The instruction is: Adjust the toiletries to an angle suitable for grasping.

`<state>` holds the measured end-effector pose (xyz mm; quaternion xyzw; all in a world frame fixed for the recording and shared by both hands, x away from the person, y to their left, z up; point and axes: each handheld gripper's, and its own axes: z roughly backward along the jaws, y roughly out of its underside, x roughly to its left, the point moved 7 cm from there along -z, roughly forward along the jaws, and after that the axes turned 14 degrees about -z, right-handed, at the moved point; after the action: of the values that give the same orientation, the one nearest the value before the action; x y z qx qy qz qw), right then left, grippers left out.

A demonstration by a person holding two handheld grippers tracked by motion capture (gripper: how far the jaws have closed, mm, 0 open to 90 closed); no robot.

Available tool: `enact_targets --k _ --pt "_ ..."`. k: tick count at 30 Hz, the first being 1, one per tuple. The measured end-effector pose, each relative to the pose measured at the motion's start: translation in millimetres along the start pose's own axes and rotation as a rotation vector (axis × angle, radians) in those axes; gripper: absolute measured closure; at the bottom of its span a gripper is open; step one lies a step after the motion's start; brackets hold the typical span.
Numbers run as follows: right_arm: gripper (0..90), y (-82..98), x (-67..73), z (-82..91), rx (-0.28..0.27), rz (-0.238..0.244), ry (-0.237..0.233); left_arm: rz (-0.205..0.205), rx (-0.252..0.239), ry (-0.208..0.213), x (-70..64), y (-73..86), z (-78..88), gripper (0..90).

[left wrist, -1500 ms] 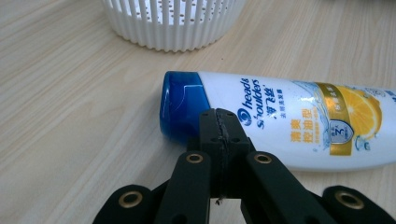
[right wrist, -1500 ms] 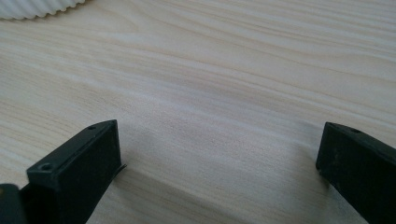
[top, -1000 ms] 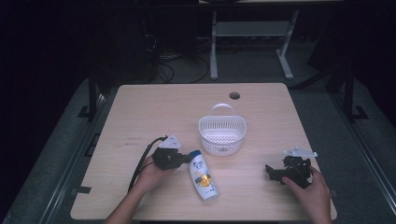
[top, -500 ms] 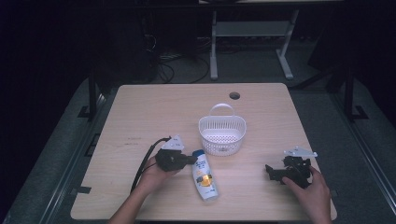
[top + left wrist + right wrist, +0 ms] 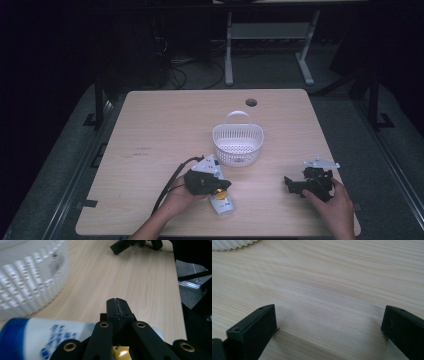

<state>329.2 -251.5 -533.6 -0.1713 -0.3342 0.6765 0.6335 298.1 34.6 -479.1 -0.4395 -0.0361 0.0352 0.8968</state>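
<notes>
1. A wooden table [image 5: 165, 130] is being viewed from above, with a white basket [image 5: 238, 145] standing upright near its middle, its handle toward the far edge.
2. A white bottle [image 5: 222, 204] with blue print and a yellow cap is lying on its side on the table, nearer the person than the basket and a little left of it.
3. The left gripper [image 5: 220, 186] is being held directly over the cap end of the bottle, in the person's left hand [image 5: 176, 200]; a black cable is trailing from it toward the table's near left edge.
4. In the left gripper view, the jaws are being held pressed together, tip against tip, with nothing pinched between them; the bottle [image 5: 45, 336] is seen lying beneath and across them, its yellow cap [image 5: 121, 353] showing below the linkage.
5. Whether the left gripper is touching the bottle cannot be told.
6. The basket [image 5: 30, 277] is seen just beyond the bottle in that view, apart from the jaws.
7. The right gripper [image 5: 289, 183] is being rested on the table near the right edge, well apart from the bottle, under the right hand [image 5: 332, 206].
8. In the right gripper view, its jaws are being held spread wide over bare wood [image 5: 324, 290], with nothing between them.
</notes>
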Motion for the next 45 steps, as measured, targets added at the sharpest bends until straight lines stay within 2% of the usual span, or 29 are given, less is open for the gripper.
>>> enact_targets --k 1,2,6,12,20,28,36,45 --pt "0.0 0.0 0.0 0.0 0.000 0.000 0.000 0.000 0.000 0.000 0.0 0.0 0.0 90.0" --pt "0.0 0.0 0.0 0.0 0.000 0.000 0.000 -0.010 0.009 0.021 -5.5 -2.0 -6.2 90.0" --pt "0.0 0.0 0.0 0.0 0.000 0.000 0.000 -0.032 0.038 0.053 -14.1 -2.6 -16.1 90.0" --pt "0.0 0.0 0.0 0.0 0.000 0.000 0.000 -0.041 0.070 0.086 -20.5 0.2 -21.9 90.0" --pt "0.0 0.0 0.0 0.0 0.000 0.000 0.000 -0.037 0.089 0.094 -21.7 4.9 -23.4 90.0" --pt "0.0 0.0 0.0 0.0 0.000 0.000 0.000 -0.033 0.110 0.089 -22.0 12.2 -13.7 90.0" --pt "0.0 0.0 0.0 0.0 0.000 0.000 0.000 -0.007 0.126 0.072 -20.6 24.4 2.4 90.0" --pt "0.0 0.0 0.0 0.0 0.000 0.000 0.000 0.009 0.140 0.063 -21.8 32.7 10.2 90.0"
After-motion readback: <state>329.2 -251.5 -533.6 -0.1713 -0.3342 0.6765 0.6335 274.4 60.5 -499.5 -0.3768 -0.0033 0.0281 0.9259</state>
